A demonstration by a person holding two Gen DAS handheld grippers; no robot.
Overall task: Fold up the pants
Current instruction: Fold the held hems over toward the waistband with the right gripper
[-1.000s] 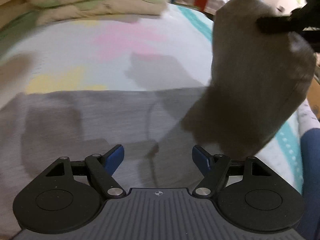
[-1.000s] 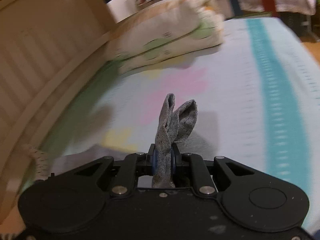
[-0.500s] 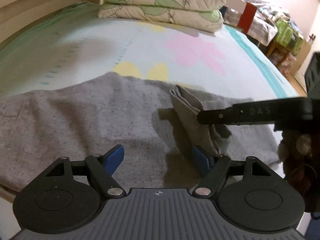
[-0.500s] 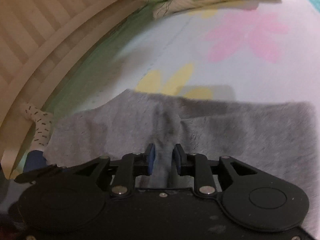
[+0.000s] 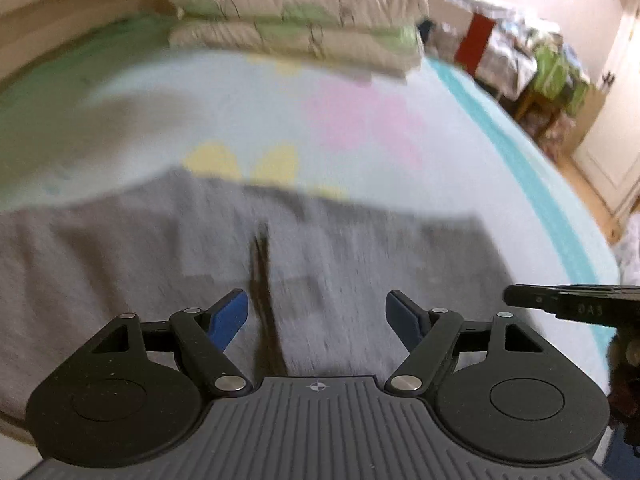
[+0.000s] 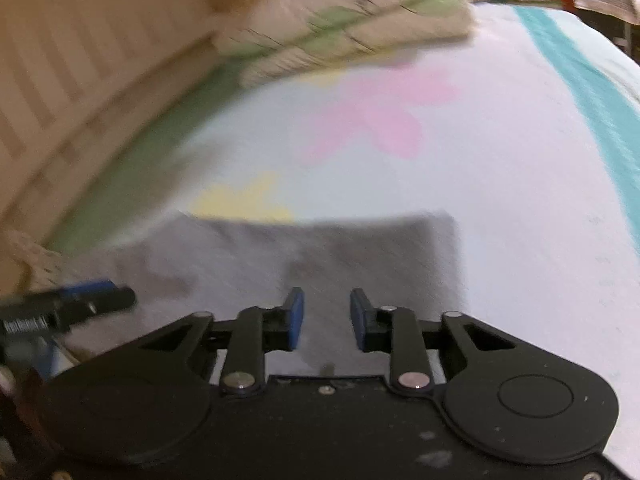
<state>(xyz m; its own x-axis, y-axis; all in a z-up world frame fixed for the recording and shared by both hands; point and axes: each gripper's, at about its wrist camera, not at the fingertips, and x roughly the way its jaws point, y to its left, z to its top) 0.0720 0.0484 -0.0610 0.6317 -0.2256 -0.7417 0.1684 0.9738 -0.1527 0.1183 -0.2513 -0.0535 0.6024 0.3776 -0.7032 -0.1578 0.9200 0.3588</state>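
The grey pants (image 5: 168, 256) lie flat and folded on the bed, with a dark crease line running toward my left gripper. They also show in the right wrist view (image 6: 320, 252). My left gripper (image 5: 316, 312) is open and empty just above the near part of the pants. My right gripper (image 6: 326, 312) is open and empty over the right part of the pants. The right gripper shows at the right edge of the left wrist view (image 5: 576, 304). The left gripper shows at the left edge of the right wrist view (image 6: 72, 304).
Two stacked pillows (image 5: 296, 20) lie at the head of the bed. The sheet (image 5: 360, 112) has pink and yellow flowers and a teal stripe. A slatted wooden bed rail (image 6: 80, 64) runs along the left. Furniture and clutter (image 5: 540, 68) stand beyond the bed's right side.
My right gripper has let go of the pants fold and opened. The lifted cloth now lies flat on the pants. Both grippers have pulled back a little.
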